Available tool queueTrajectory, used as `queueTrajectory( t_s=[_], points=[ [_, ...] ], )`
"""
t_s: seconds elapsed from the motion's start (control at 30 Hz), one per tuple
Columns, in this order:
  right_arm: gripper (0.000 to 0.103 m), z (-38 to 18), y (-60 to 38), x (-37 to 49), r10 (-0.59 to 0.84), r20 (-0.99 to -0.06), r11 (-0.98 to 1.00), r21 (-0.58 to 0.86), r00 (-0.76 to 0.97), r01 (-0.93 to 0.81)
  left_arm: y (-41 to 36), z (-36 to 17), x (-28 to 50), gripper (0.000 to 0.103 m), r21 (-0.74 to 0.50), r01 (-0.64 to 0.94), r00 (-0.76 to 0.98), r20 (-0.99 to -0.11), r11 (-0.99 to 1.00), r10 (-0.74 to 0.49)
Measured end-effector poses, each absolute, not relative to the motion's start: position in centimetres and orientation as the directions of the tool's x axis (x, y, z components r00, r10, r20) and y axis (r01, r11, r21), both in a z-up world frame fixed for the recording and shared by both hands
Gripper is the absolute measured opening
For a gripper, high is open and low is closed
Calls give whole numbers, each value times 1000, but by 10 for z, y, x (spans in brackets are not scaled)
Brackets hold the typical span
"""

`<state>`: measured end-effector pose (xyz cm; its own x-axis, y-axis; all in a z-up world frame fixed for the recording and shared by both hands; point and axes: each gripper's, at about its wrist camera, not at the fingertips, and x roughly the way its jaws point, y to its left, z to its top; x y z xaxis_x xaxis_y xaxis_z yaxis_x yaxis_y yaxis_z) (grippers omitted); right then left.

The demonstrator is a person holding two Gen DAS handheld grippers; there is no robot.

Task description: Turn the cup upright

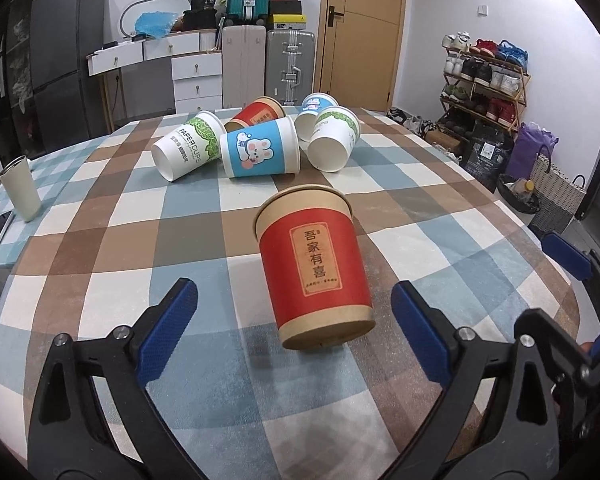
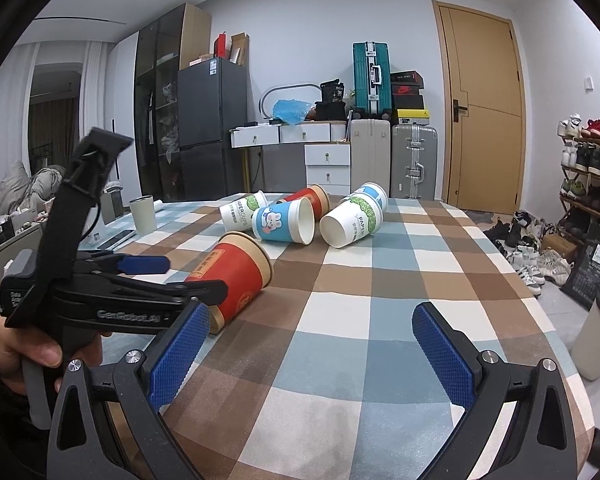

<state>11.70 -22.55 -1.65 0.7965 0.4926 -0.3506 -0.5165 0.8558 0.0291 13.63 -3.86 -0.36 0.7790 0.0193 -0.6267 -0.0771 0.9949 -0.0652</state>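
Note:
A red paper cup with a brown rim lies on its side on the checked tablecloth, base toward me, mouth pointing away. My left gripper is open, its blue pads on either side of the cup's base, not touching. In the right wrist view the same red cup lies at left with the left gripper around its base. My right gripper is open and empty over the cloth, to the right of the cup.
Several more paper cups lie tipped in a cluster further back: blue rabbit cup, white green-leaf cup, another red cup, two more at right. A pale tumbler stands upright at the table's left edge.

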Motion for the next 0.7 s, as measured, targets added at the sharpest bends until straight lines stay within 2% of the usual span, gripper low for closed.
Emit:
queueTrajectory(
  t_s=[0.13, 0.3, 0.7],
  points=[
    [103, -16, -224, 117, 492, -352, 856, 29, 796, -516, -42, -7, 147, 84, -66, -73, 758, -652, 995, 12],
    [103, -16, -224, 116, 492, -350, 855, 26, 797, -517, -47, -10, 154, 56, -81, -46, 738, -674, 996, -20],
    [103, -15, -223, 115, 494, -352, 854, 21, 795, -521, -42, -8, 146, 54, -119, -70, 751, -660, 990, -27]
  ],
)
